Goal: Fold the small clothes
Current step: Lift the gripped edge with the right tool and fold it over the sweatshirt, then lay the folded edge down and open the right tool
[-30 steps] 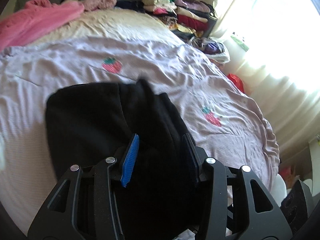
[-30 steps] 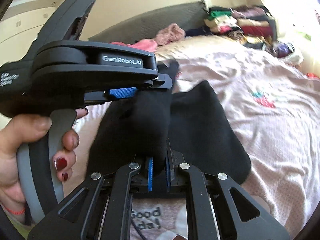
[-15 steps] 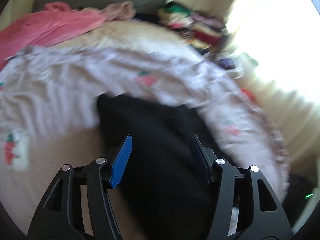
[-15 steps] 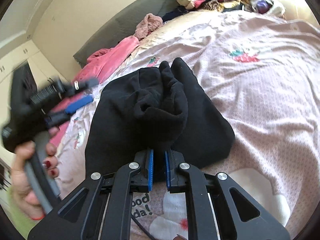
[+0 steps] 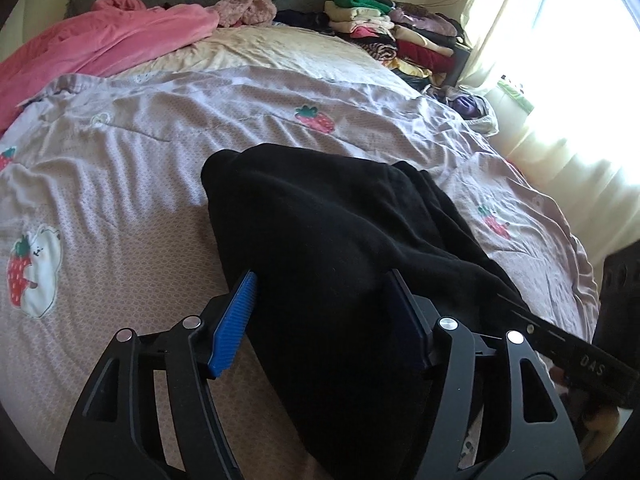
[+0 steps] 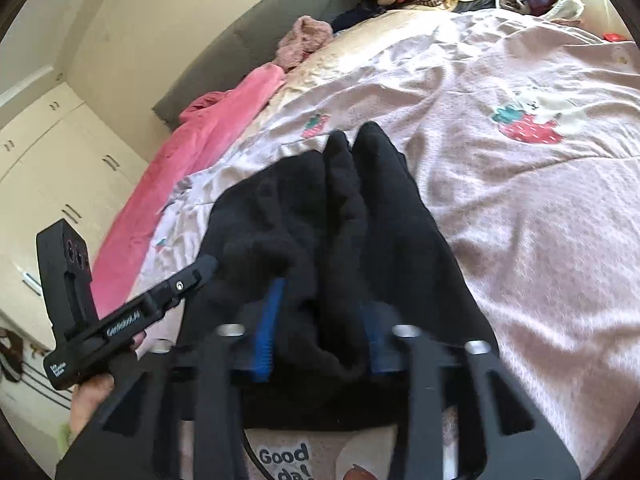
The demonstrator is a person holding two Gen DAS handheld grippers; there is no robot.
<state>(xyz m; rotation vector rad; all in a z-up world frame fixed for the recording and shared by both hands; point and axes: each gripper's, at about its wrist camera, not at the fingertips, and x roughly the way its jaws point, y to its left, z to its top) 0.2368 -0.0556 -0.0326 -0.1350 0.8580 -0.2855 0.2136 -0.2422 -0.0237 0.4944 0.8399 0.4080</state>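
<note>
Left wrist view: the left gripper point(image 5: 320, 320) has just been opening; its fingers straddle the black garment point(image 5: 328, 240) without clamping, likely letting the fold settle on the strawberry-print bedspread point(image 5: 120, 200).
Right wrist view: the right gripper point(image 6: 318, 332) has just been opening too, its blue pad point(image 6: 268, 328) slackening around a bunched fold of garment, apparently letting go.
</note>
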